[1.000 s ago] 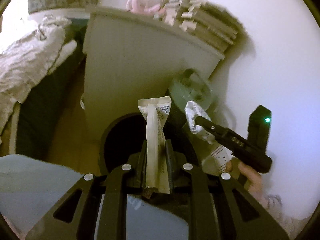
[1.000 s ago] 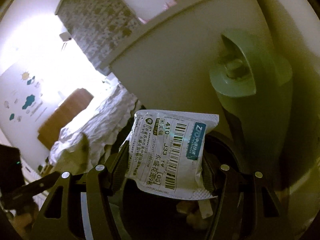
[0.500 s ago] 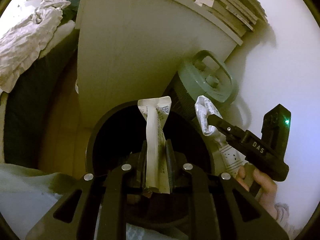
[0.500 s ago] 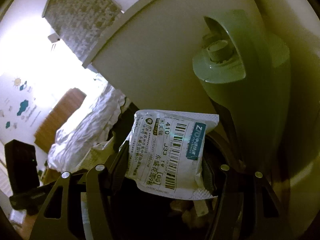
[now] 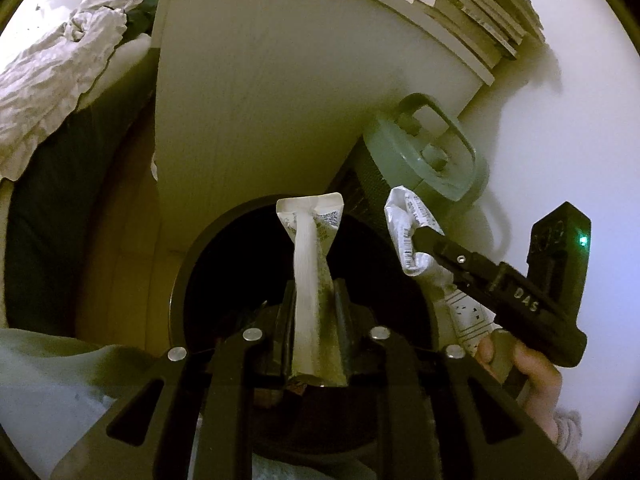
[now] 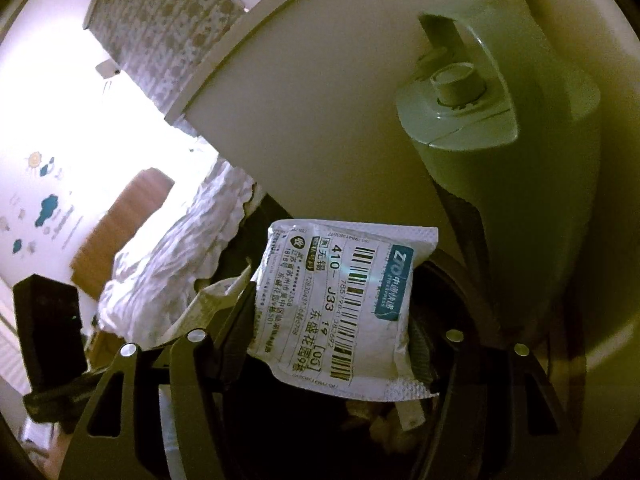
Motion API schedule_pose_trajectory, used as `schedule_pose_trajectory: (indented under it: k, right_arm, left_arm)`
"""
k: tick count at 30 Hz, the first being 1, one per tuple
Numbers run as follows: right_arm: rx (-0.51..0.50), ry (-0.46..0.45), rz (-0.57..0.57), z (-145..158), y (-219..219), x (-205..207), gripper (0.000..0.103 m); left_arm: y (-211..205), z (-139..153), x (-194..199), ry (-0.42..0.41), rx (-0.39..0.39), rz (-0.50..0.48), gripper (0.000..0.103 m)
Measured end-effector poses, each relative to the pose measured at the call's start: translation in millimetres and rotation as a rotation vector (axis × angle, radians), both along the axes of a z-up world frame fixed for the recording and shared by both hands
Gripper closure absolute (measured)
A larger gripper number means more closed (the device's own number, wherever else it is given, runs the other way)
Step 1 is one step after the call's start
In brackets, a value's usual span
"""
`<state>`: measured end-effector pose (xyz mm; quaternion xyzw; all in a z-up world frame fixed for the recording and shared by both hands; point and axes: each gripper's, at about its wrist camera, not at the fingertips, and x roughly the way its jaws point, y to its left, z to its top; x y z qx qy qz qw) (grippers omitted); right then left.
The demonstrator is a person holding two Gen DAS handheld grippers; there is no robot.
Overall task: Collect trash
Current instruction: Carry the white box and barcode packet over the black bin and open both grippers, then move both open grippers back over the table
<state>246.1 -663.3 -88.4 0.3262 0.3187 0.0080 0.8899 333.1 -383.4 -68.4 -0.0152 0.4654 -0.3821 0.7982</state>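
Note:
A black round trash bin [image 5: 188, 272] opens below both grippers. My left gripper [image 5: 312, 292] is over its mouth with a narrow, upright white paper wrapper [image 5: 310, 248] pinched between its pads; its jaws are just starting to open. My right gripper [image 6: 336, 292] holds a white courier pouch [image 6: 348, 292] with barcodes and a teal logo flat between its fingers over the bin's dark inside. Its jaws are opening too, and the pouch still spans them. In the left wrist view the pouch [image 5: 404, 220] shows crumpled at the right gripper's tip, beside the bin's right rim.
A white cabinet [image 5: 260, 100] stands just behind the bin, with stacked books [image 5: 472, 12] on top. A green lidded container with a handle [image 5: 424, 152] sits between cabinet and wall. A bed with rumpled white sheets [image 5: 52, 72] lies left. A hand [image 5: 516, 364] grips the right gripper.
Both grippers came forward and down over the bin, so its mouth and the green container now look larger. The wrapper and the pouch stay between the fingers.

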Motion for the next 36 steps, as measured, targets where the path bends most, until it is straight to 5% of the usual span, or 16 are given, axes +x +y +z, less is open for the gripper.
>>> schedule_pose_trajectory:
  k: [3, 5, 6, 15, 22, 29, 33, 36]
  right_arm:
    - [0.013, -0.015, -0.006, 1.0, -0.5, -0.3, 0.02]
    - [0.01, -0.029, -0.014, 3.0, -1.0, -1.7, 0.016]
    - [0.008, -0.034, -0.018, 3.7, -1.0, -2.8, 0.014]
    - [-0.005, -0.059, -0.031, 2.2, 1.7, -10.0, 0.014]
    - [-0.079, -0.059, 0.091, 6.9, 42.7, -17.9, 0.014]
    - [-0.117, -0.106, 0.393, 34.5, 137.0, -46.2, 0.018]
    - [-0.189, -0.053, 0.583, 66.2, 221.5, -43.7, 0.037]
    - [-0.286, 0.01, 0.737, 84.0, 295.0, -31.8, 0.037]
  left_arm:
    - [-1.7, -0.9, 0.0, 0.008, 0.018, 0.006, 0.064]
    - [0.1, 1.3, -1.2, -0.005, 0.021, 0.019, 0.034]
    - [2.0, 4.3, -3.4, -0.023, 0.021, 0.027, 0.032]
    - [47.5, 39.2, -36.8, -0.047, -0.047, 0.091, 0.022]
    - [153.4, 73.6, -95.7, -0.153, -0.07, 0.201, 0.019]
    - [292.2, 57.3, -118.5, -0.209, 0.161, 0.334, 0.02]
    - [325.6, 31.9, -111.2, -0.175, 0.248, 0.272, 0.031]
    - [329.5, 15.8, -99.1, -0.159, 0.293, 0.224, 0.037]
